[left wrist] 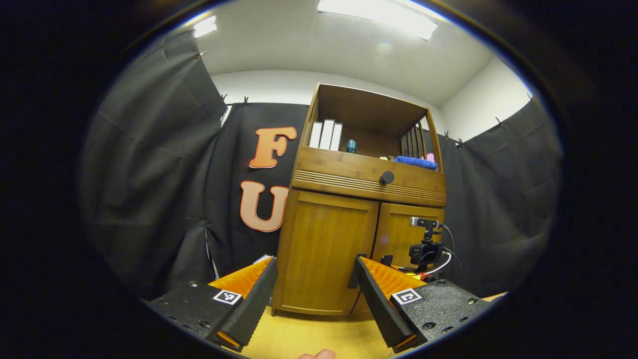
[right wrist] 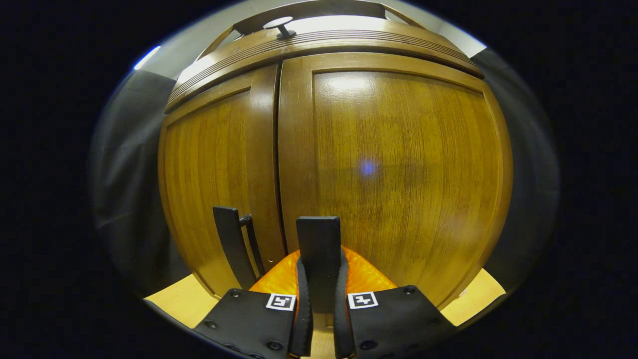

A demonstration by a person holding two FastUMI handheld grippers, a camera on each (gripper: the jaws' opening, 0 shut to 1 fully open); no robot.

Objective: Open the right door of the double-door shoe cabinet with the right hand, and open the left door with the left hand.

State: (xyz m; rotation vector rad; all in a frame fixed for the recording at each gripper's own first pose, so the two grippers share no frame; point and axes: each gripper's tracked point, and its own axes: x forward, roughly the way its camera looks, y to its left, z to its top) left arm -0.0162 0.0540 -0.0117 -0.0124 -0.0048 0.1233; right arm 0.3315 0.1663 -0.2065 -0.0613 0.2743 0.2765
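The wooden shoe cabinet [left wrist: 349, 179] stands ahead on a pale floor, and both lower doors look closed. In the right gripper view, my right gripper [right wrist: 321, 262] is shut on the black vertical handle [right wrist: 319, 239] of the right door [right wrist: 398, 169]. The left door [right wrist: 209, 184] carries its own black handle [right wrist: 230, 239] just left of the centre seam. In the left gripper view, my left gripper [left wrist: 315, 263] is open and some way back from the left door [left wrist: 324, 249]. That door's handle [left wrist: 353, 274] peeks out beside my right finger. The right gripper [left wrist: 424, 249] sits low at the right door [left wrist: 401, 232].
A drawer with a round black knob [left wrist: 387, 177] runs above the doors. The open shelf on top holds white books [left wrist: 326, 134], a small teal bottle [left wrist: 351, 146] and a blue cloth [left wrist: 416, 162]. Black cloth walls [left wrist: 149, 174] close in both sides. A fingertip [left wrist: 319, 354] shows at the bottom edge.
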